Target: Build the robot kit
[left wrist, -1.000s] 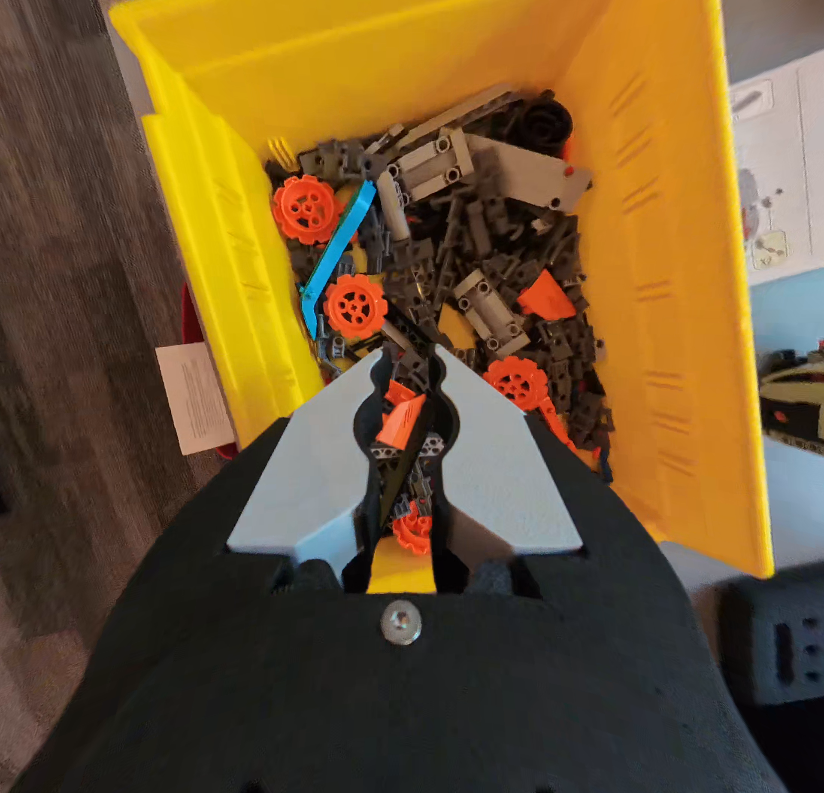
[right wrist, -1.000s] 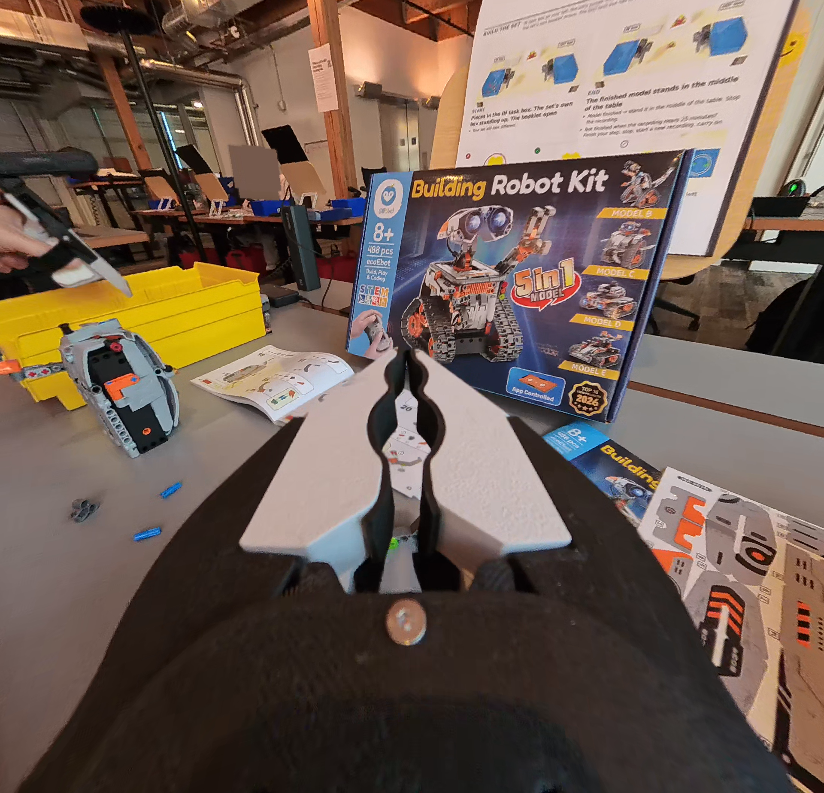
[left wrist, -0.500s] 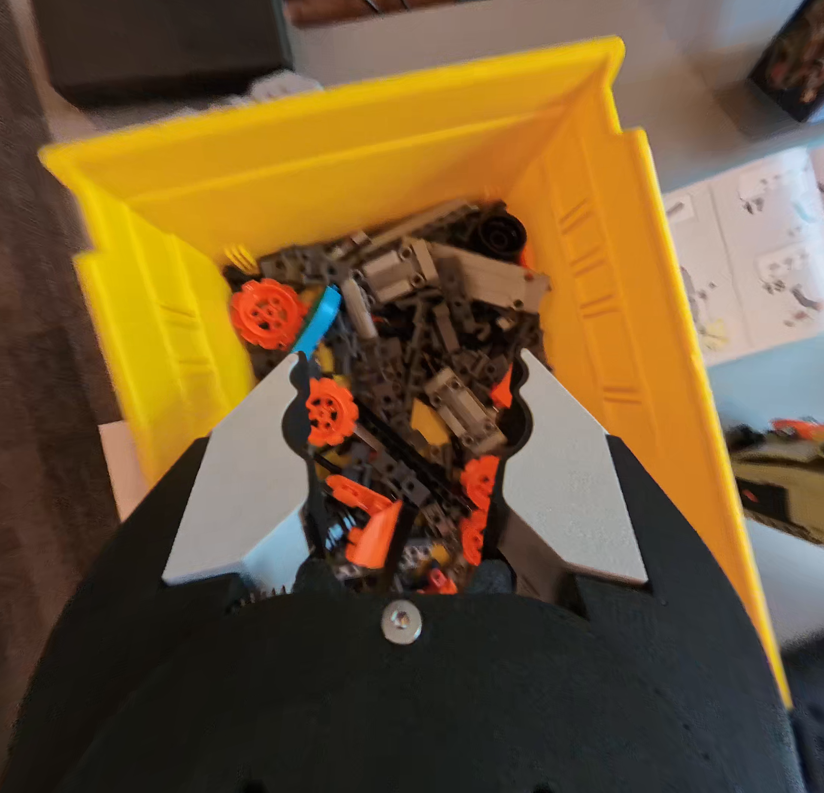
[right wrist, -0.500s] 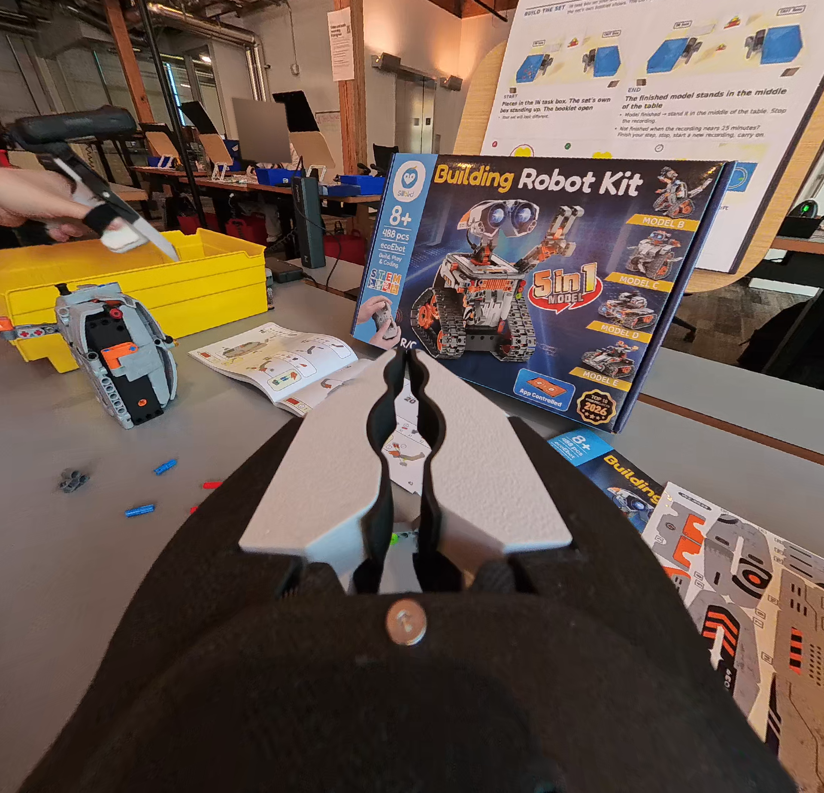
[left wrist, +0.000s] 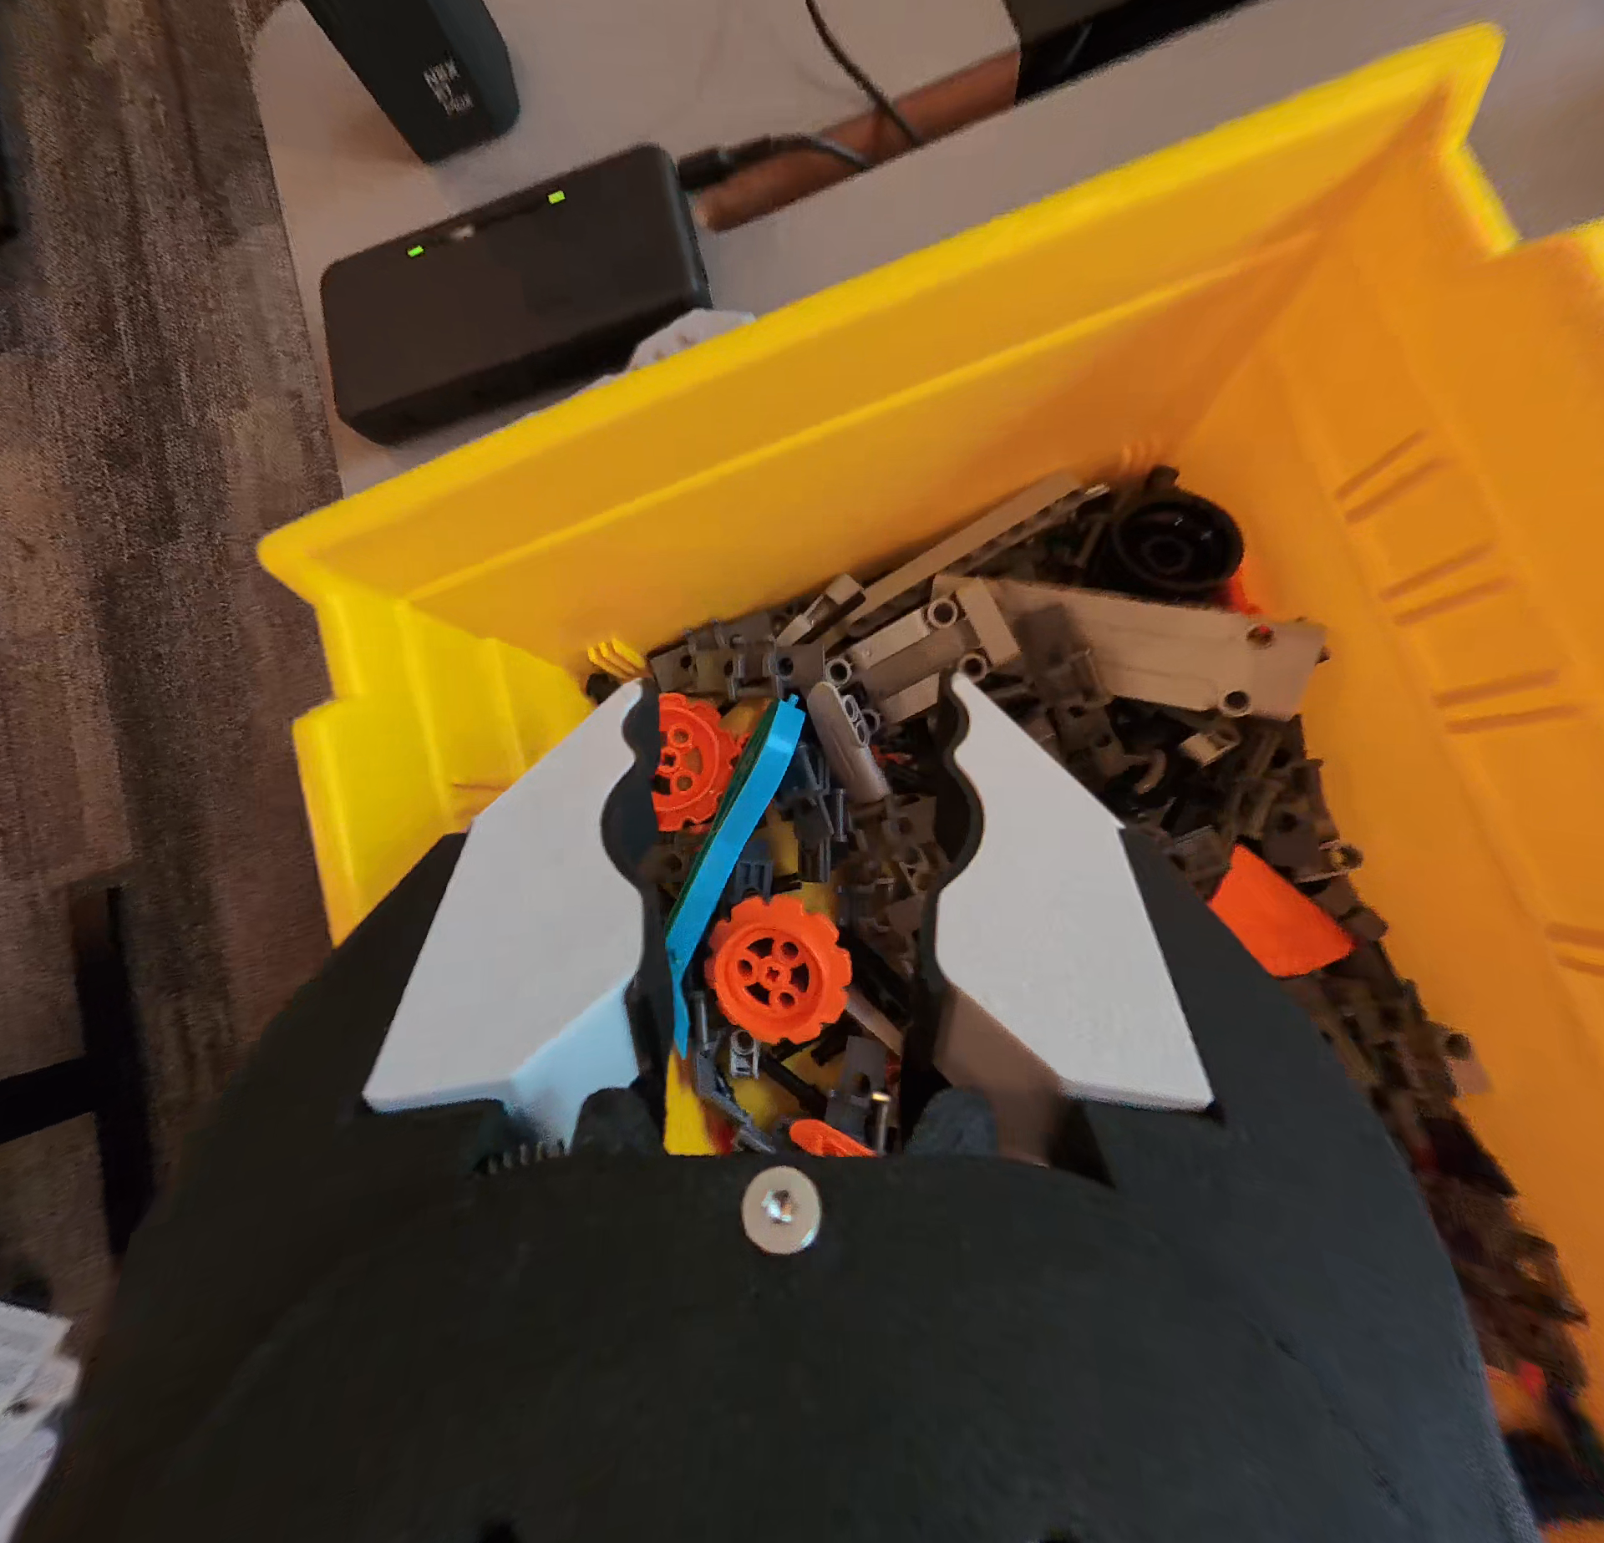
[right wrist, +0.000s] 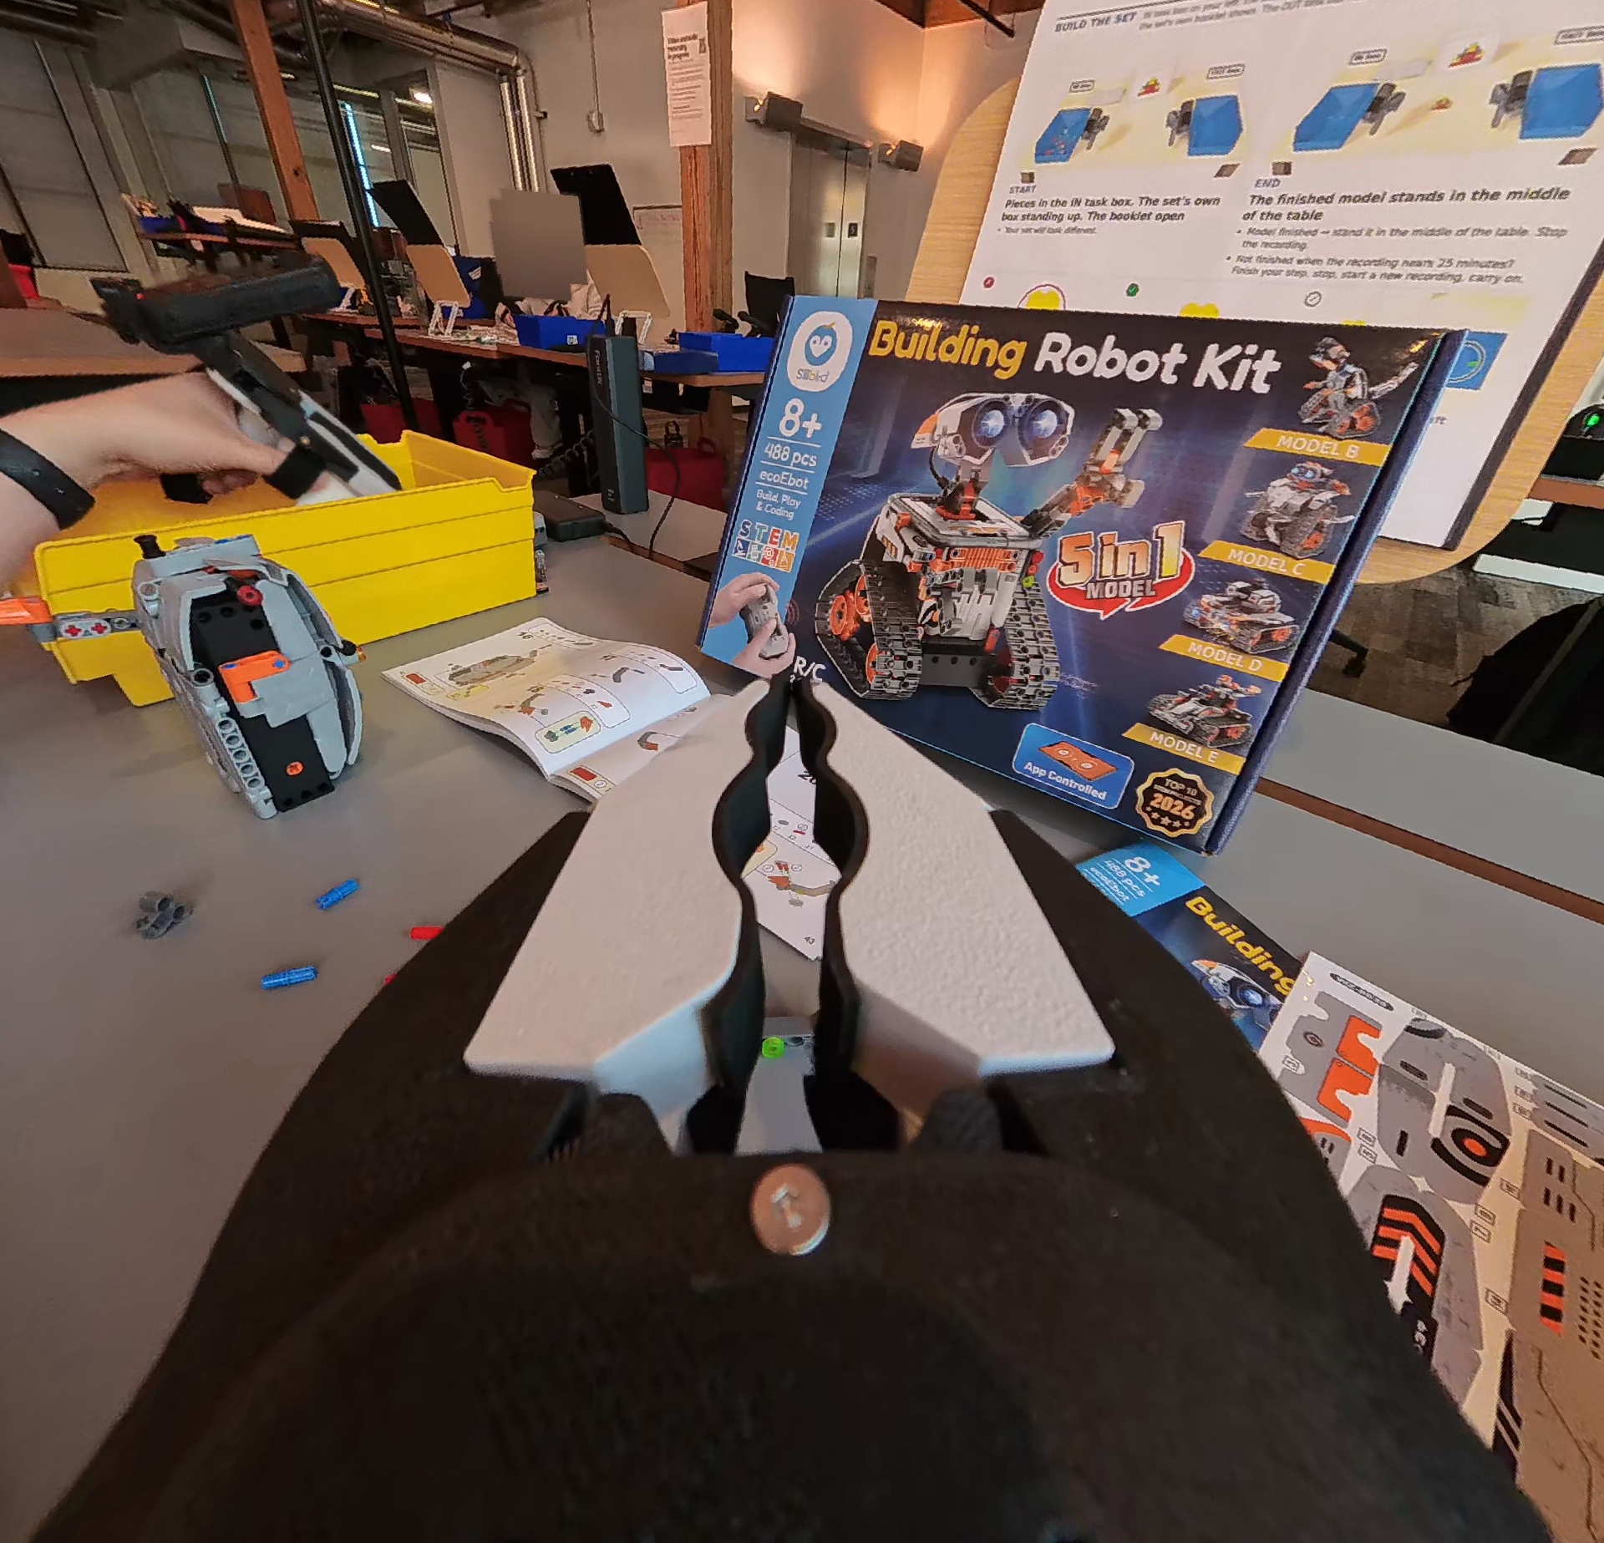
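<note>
The left gripper (left wrist: 790,703) hangs with its 2 grey fingers spread wide, tips down inside the yellow plastic bin (left wrist: 868,425), gripping nothing. Between the fingers lie an orange toothed plastic wheel (left wrist: 777,972), a long blue plastic strip (left wrist: 738,824) leaning across it, and a second orange wheel (left wrist: 686,759) just beside the left finger, all on a heap of dark grey and light grey building pieces (left wrist: 1085,720). An orange wedge piece (left wrist: 1272,915) lies to the right of the gripper, and a black round tyre (left wrist: 1167,542) sits at the far corner of the bin. Beyond the bin a flat black box with 2 green lights (left wrist: 512,286) rests on the grey table (left wrist: 608,52). The right gripper (right wrist: 792,690) is pressed together at its tips with nothing between them, held above the table over an open instruction booklet (right wrist: 555,685). Behind it stands a dark blue cardboard kit box (right wrist: 1041,564). To the left a partly built grey and black model (right wrist: 252,668) stands beside the bin, with 2 small blue pins (right wrist: 291,976) loose near it. A sticker sheet (right wrist: 1432,1154) lies at the right.
</note>
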Tool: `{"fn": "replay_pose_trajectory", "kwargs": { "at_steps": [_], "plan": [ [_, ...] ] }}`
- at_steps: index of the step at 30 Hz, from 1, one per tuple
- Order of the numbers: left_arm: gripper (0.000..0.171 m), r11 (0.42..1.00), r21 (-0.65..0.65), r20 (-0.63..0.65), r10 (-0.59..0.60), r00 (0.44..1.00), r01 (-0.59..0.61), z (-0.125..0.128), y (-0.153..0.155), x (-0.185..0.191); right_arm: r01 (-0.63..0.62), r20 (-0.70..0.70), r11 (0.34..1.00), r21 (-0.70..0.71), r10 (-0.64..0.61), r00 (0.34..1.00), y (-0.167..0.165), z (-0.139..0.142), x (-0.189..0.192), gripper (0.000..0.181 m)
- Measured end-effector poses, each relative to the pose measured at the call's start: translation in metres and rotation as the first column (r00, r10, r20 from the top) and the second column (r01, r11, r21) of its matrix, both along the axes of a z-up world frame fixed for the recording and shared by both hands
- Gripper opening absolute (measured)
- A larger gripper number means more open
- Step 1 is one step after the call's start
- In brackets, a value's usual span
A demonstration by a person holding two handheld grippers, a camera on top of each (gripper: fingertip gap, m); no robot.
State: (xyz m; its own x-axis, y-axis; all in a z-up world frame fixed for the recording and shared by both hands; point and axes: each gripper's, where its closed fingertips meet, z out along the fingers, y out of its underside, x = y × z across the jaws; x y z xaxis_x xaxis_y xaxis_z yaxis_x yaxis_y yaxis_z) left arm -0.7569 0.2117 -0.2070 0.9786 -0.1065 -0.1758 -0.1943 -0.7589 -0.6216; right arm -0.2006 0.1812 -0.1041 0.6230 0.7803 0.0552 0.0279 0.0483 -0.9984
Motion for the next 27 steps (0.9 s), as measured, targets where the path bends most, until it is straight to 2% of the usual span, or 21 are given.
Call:
{"fn": "replay_pose_trajectory", "kwargs": {
  "at_steps": [5, 6, 8, 10, 11, 15, 19, 23, 25, 27],
  "plan": [
    [0.056, 0.996, -0.092, -0.166, 0.005, 0.986, -0.020, -0.025, -0.002, -0.016, -0.003, 0.014, 1.000, 0.005, 0.003, 1.000, -0.002, 0.000, -0.002, 0.001],
    [0.049, 0.994, -0.107, -0.180, -0.003, 0.984, -0.016, -0.027, -0.004, -0.017, -0.002, 0.016, 1.000, 0.005, 0.002, 1.000, -0.002, 0.000, -0.002, 0.002],
    [0.024, 0.985, -0.173, -0.196, -0.028, 0.980, -0.006, -0.034, -0.013, -0.019, 0.001, 0.019, 1.000, 0.007, -0.001, 1.000, -0.002, 0.000, -0.002, 0.002],
    [0.014, 0.974, -0.225, -0.204, -0.068, 0.977, 0.021, -0.038, -0.023, -0.019, 0.008, 0.023, 1.000, 0.007, -0.008, 1.000, -0.001, -0.001, -0.001, 0.002],
    [0.010, 0.969, -0.244, -0.190, -0.088, 0.978, 0.040, -0.038, -0.028, -0.016, 0.006, 0.023, 1.000, 0.006, -0.006, 1.000, -0.001, -0.001, -0.001, 0.002],
    [0.011, 0.916, -0.397, -0.061, -0.085, 0.995, 0.054, -0.042, -0.064, -0.006, -0.001, 0.024, 1.000, 0.010, 0.000, 1.000, -0.003, 0.001, -0.002, 0.002],
    [0.008, 0.853, -0.521, -0.032, -0.044, 0.999, 0.021, -0.044, -0.099, -0.011, -0.004, 0.033, 1.000, 0.012, 0.004, 0.999, -0.004, 0.000, -0.003, 0.002],
    [0.011, 0.868, -0.496, 0.057, 0.012, 0.998, 0.019, -0.037, -0.099, -0.003, -0.006, 0.044, 1.000, 0.010, 0.006, 0.999, -0.004, -0.002, -0.005, 0.002],
    [0.028, 0.921, -0.390, 0.136, 0.040, 0.990, 0.016, -0.024, -0.077, 0.005, -0.005, 0.050, 1.000, 0.012, 0.005, 0.999, -0.004, -0.003, -0.005, 0.002],
    [0.038, 0.975, -0.218, 0.260, 0.011, 0.966, 0.047, -0.003, -0.047, 0.023, -0.004, 0.052, 1.000, 0.011, 0.003, 0.999, -0.004, -0.003, -0.005, 0.002]
  ]
}}
